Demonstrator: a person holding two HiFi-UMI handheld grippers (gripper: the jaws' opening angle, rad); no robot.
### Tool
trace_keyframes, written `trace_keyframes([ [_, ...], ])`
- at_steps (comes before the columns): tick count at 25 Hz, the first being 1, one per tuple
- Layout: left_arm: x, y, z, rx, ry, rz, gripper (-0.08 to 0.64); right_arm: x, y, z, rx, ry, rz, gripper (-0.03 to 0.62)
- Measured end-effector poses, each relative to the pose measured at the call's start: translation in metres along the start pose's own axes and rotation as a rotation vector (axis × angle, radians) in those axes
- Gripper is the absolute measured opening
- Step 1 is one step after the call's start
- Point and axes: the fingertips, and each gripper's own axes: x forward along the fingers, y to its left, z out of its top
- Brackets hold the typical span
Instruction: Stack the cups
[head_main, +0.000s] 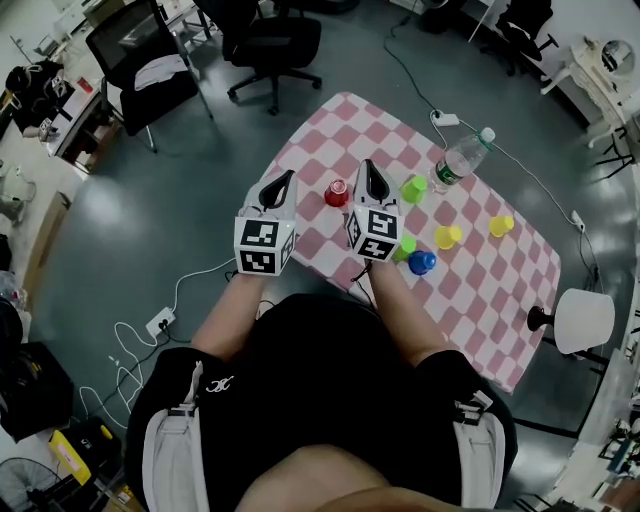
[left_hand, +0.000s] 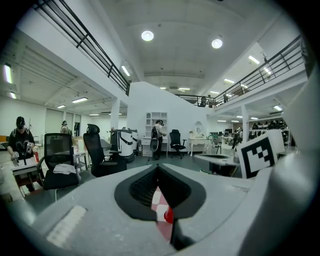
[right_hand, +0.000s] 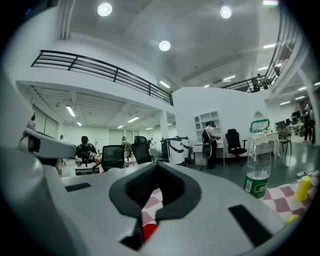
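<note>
Jaws of the left gripper (head_main: 287, 180) and right gripper (head_main: 367, 170) are pressed together on nothing at the checkered table's (head_main: 480, 290) near edge, with the red cup (head_main: 337, 192) standing between their tips and a blue cup (head_main: 422, 262), unstacked, just right of the right gripper.

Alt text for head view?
From above, a person holds the left gripper and right gripper, both shut and empty, at the near edge of a pink-checked table. On it are a red cup, two green cups, two yellow cups, a blue cup and a water bottle.
</note>
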Motion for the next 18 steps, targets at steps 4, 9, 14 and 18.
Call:
trace_keyframes([
  [4, 0.001, 0.024, -0.004, -0.005, 0.011, 0.015, 0.012, 0.02, 0.021, -0.026, -0.03, 0.04, 0.066, 0.081],
  [9, 0.003, 0.044, -0.007, -0.008, 0.015, 0.024, 0.012, 0.037, 0.036, -0.079, -0.065, 0.176, 0.109, 0.192],
  [14, 0.0, 0.053, -0.013, -0.01, 0.029, 0.027, 0.012, 0.038, 0.034, -0.129, -0.085, 0.311, 0.084, 0.201],
  [18, 0.0, 0.058, -0.02, -0.01, 0.039, 0.033, 0.012, 0.037, 0.033, -0.163, -0.103, 0.398, 0.084, 0.201],
])
